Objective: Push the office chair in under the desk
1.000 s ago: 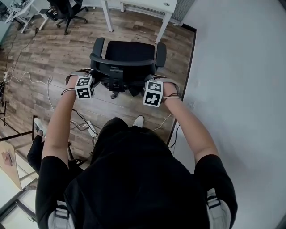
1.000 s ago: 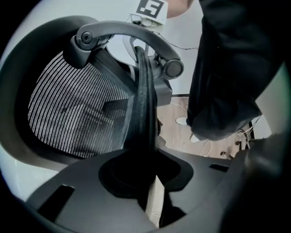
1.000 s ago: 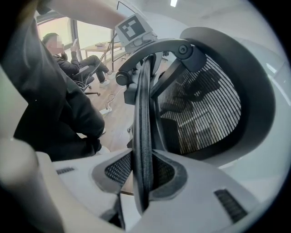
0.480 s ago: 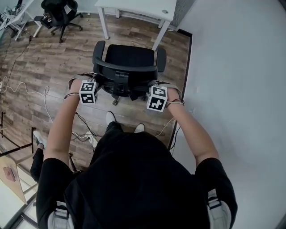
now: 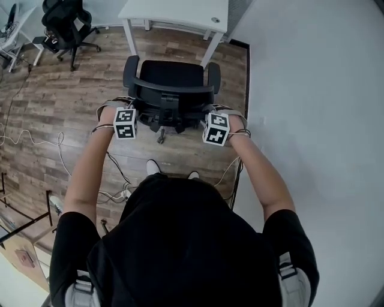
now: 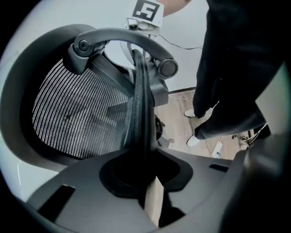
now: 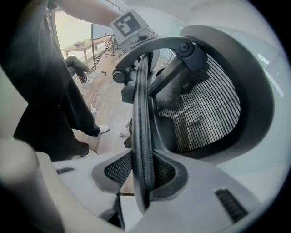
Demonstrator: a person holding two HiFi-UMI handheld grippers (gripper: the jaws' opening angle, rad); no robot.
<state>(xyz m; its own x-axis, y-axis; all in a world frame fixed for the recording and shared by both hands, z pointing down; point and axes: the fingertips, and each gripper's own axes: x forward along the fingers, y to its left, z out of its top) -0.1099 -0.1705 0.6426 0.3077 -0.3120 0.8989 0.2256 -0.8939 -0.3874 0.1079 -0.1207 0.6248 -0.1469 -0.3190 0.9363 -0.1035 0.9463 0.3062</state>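
Note:
In the head view a black office chair (image 5: pixel 171 75) stands in front of a white desk (image 5: pixel 177 12), its seat between the desk legs. My left gripper (image 5: pixel 133 110) is shut on the left edge of the mesh backrest (image 6: pixel 138 100). My right gripper (image 5: pixel 210 115) grips the right edge. In the left gripper view the backrest rim runs straight into the left gripper (image 6: pixel 144 170). In the right gripper view the rim (image 7: pixel 142 113) sits between the jaws of the right gripper (image 7: pixel 144 177), which are opening slightly while the pads still touch it.
A white wall (image 5: pixel 312 90) runs close along the right of the chair. Desk legs (image 5: pixel 127 37) stand beside the armrests. A second black chair (image 5: pixel 63 21) is at the far left. Cables (image 5: pixel 36 141) trail over the wooden floor behind me.
The chair and both grippers have moved forward toward the desk. The person has stepped after them, and more of the desk top shows at the top edge.

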